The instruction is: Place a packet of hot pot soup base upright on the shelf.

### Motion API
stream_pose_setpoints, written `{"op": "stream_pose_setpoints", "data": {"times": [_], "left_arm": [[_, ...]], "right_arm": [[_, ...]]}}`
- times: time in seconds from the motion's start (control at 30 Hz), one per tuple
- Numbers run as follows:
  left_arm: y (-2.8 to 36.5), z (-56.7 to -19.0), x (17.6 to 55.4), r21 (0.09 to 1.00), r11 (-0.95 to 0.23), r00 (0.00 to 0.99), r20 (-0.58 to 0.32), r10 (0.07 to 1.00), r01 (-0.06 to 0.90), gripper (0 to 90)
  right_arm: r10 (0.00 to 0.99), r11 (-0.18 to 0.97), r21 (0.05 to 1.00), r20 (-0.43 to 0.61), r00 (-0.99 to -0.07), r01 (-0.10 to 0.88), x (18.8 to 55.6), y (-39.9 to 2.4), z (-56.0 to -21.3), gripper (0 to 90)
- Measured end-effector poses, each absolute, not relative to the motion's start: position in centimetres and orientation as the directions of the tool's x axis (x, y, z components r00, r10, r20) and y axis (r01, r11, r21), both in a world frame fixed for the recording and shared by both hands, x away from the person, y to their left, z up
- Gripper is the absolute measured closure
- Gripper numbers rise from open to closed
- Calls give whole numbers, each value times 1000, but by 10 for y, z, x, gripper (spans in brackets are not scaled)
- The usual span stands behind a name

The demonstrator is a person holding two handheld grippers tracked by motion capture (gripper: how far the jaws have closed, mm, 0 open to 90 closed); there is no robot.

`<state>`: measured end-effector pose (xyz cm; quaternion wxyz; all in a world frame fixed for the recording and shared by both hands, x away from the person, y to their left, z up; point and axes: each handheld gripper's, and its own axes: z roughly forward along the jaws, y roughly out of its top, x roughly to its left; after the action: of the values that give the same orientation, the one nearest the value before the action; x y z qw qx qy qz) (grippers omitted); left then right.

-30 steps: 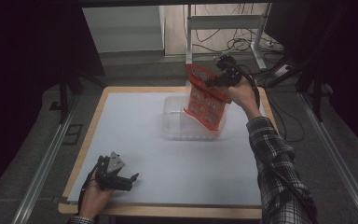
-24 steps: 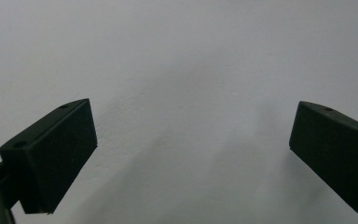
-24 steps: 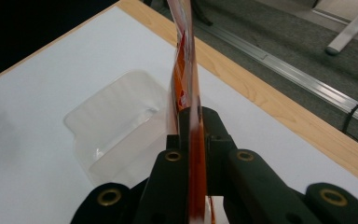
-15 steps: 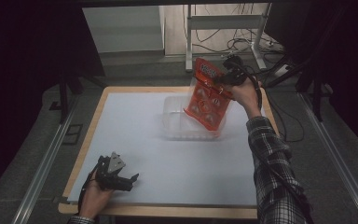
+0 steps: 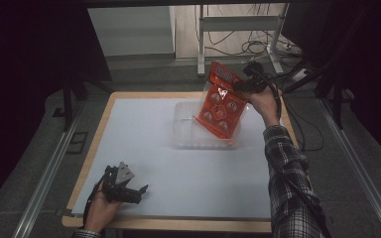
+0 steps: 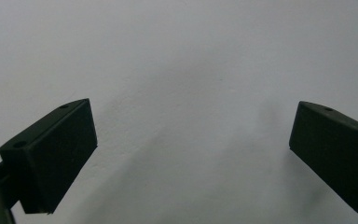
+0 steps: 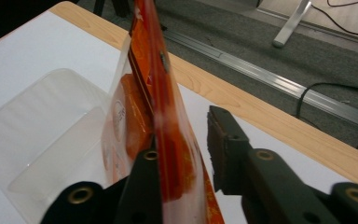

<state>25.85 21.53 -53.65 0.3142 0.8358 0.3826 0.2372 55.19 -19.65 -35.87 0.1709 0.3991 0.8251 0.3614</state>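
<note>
Since the earlier high-view frames, the orange blister pack [image 5: 220, 101] has tipped from a slant to a steeper, near-upright pose, and the right gripper [image 5: 239, 88] has risen slightly toward the upper right of the frame. We see no change at the left gripper [image 5: 134, 192], low at the lower left.

In the right gripper view the pack [image 7: 161, 116] stands edge-on. One jaw lies against it; the other stands a little apart, so the jaws are partly open, and we cannot tell whether they clamp the pack firmly. In the high view the pack's lower edge sits inside the clear plastic tray [image 5: 184, 130], right of centre on the white surface [image 5: 129, 134], while its top projects above the tray rim.

In the left gripper view the jaws stand wide open over bare surface and hold nothing.

We judge the step in hand to be seating the pack in the tray. To do it well:

1. Keep the lower edge against the tray floor as a pivot.
2. Lower the top slowly toward the open side of the tray [image 7: 42, 140], so the pack settles inside the walls.
3. Release only once the pack rests without support.
4. The tray is light and may slide; steady it with the left gripper if it shifts.
</note>
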Motion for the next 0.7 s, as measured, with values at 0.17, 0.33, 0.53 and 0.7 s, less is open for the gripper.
{"op": "stream_pose_setpoints", "data": {"times": [0.17,0.33,0.53,0.7], "left_arm": [[215,-537,258,704,-514,596,159,787,491,6],[214,-537,258,706,-511,594,159,789,490,6],[214,-536,258,712,-499,591,146,793,493,5],[216,-534,258,720,-486,597,125,793,495,5]], "right_arm": [[791,416,737,-5,-611,532,552,-197,-357,599],[790,417,738,-5,-614,530,550,-197,-356,505],[784,409,754,-2,-621,514,548,-198,-353,383],[779,416,756,-10,-628,504,545,-197,-350,316]]}}
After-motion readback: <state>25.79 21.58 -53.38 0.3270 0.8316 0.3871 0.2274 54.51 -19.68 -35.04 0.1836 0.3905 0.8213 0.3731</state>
